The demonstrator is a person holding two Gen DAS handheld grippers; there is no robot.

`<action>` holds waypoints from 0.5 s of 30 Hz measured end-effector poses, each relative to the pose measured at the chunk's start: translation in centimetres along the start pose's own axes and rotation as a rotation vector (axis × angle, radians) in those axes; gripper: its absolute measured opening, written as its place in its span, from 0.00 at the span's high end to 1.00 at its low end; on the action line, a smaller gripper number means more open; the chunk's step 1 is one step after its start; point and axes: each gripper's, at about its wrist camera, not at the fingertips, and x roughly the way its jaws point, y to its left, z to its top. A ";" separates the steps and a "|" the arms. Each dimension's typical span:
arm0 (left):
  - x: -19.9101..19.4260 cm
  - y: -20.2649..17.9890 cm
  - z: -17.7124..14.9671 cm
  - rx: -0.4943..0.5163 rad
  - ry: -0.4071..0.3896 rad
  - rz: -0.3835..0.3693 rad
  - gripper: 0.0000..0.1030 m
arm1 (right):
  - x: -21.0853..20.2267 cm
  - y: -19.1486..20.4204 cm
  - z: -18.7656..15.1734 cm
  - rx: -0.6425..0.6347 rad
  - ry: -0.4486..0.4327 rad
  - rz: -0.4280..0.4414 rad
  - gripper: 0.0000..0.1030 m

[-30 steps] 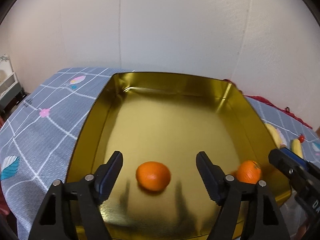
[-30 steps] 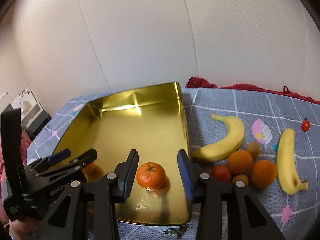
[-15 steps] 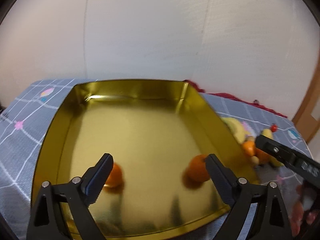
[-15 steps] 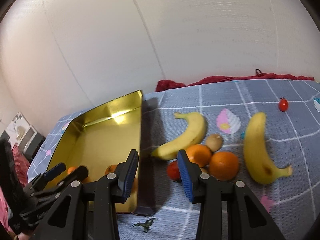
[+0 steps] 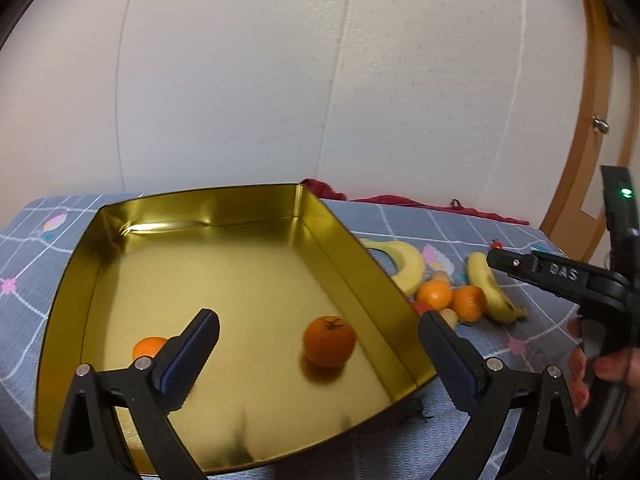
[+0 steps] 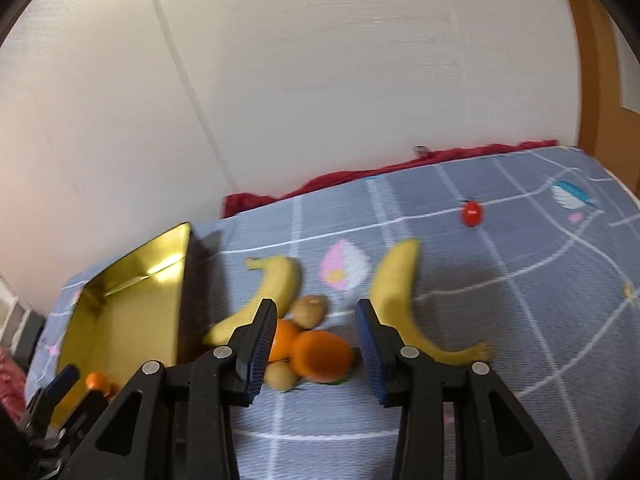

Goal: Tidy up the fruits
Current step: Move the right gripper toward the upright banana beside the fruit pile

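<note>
Jaws of both grippers stand wide apart, nothing between the pads. Left gripper (image 5: 318,334) hangs over the near end of the shiny gold rectangular metal tray (image 5: 348,256), which serves as landmark.

Inside the tray, near-left corner: small orange mandarin (image 5: 147,347), partly hidden behind the left gripper's blue-padded left finger. Inside the tray, near-right part, close to the right wall: larger orange mandarin with a green stem scar (image 5: 329,341), resting on the floor, touched by neither finger.

Just right of the tray, on the grey checked tablecloth (image 6: 520,300): curved yellow banana (image 6: 268,300) lying beside the tray's right wall. Against it a cluster: brown kiwi (image 6: 308,311), round orange (image 6: 282,340), bigger round orange (image 6: 322,356), second pale-brown kiwi (image 6: 282,376) at the near edge. Whether the fruits in the cluster touch one another everywhere cannot be told; picture is motion-blurred.

Right gripper (image 6: 316,346) is held over this cluster, the bigger orange lying between its fingers, not clamped.

Further right of the tray: second long yellow banana (image 6: 400,300). Far right, well apart: small red cherry tomato (image 6: 472,213).
</note>
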 end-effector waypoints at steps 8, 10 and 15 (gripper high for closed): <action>-0.4 -1.4 -0.4 0.073 -0.017 -0.027 0.02 | 0.1 -4.1 1.9 0.147 0.217 -0.002 0.59; -0.7 -1.4 -0.4 0.078 -0.024 -0.028 0.02 | 0.7 -5.3 2.3 0.143 0.219 -0.014 0.59; -1.2 -1.7 -0.7 0.104 -0.043 -0.020 0.02 | 2.0 -6.3 2.1 0.079 0.142 0.008 0.59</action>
